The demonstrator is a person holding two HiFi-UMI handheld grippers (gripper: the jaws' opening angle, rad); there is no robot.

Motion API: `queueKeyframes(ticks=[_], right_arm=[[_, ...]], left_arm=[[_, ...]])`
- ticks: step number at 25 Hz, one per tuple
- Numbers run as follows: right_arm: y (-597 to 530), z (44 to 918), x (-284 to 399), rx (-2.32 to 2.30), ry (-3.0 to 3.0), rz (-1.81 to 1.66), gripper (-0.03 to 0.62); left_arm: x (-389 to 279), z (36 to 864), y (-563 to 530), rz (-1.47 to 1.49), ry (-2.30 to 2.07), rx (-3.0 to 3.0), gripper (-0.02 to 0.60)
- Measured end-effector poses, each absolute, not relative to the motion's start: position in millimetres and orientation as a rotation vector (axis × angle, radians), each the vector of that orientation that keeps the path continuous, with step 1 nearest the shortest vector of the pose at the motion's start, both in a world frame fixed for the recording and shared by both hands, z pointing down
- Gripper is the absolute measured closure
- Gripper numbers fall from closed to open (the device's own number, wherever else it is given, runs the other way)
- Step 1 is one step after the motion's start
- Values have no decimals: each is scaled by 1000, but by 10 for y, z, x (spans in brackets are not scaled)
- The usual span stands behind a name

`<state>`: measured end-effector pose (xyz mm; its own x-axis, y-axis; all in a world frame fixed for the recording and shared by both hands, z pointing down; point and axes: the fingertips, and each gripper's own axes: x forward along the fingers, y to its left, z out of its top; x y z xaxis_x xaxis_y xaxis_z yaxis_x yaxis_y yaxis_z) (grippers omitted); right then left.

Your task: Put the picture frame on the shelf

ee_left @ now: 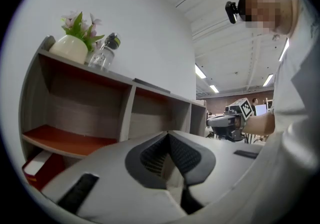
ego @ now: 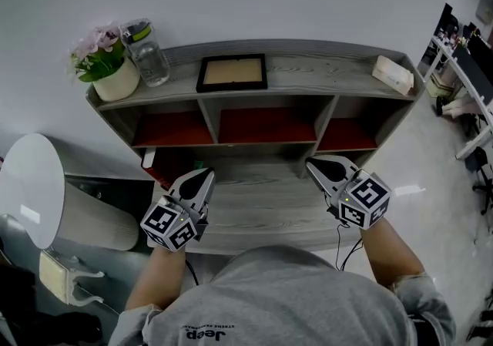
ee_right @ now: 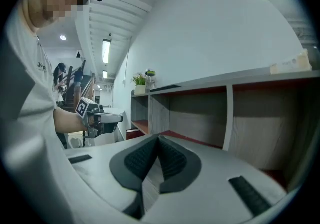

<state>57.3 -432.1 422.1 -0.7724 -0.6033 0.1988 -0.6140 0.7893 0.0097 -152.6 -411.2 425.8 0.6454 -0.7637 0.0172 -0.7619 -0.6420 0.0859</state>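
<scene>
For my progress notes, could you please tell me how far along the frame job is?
Done, it seems: the picture frame lies flat on the top board of the shelf, right of the bottle. In hand: nothing; the left gripper and right gripper are both shut and empty, low before the shelf. Left: apparently nothing, unless the frame should stand upright.

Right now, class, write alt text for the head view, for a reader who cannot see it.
A picture frame lies flat on top of a grey shelf, between a flower pot and clear bottle at the left end and a box at the right. The person's left tool and right tool, both shut and empty, hover above its lower board.
</scene>
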Motion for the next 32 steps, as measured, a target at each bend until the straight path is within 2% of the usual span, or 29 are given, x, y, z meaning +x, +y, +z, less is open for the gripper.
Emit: queueKeyframes(ticks=[13, 32], right_arm=[[-4079, 5281, 504, 935, -2752, 330, 576], [-4061, 5249, 495, 933, -2781, 311, 583]], left_arm=[[-1321, 5310, -3814, 91, -1189, 2637, 572], [-1232, 5233, -3797, 73, -1174, 2678, 572]])
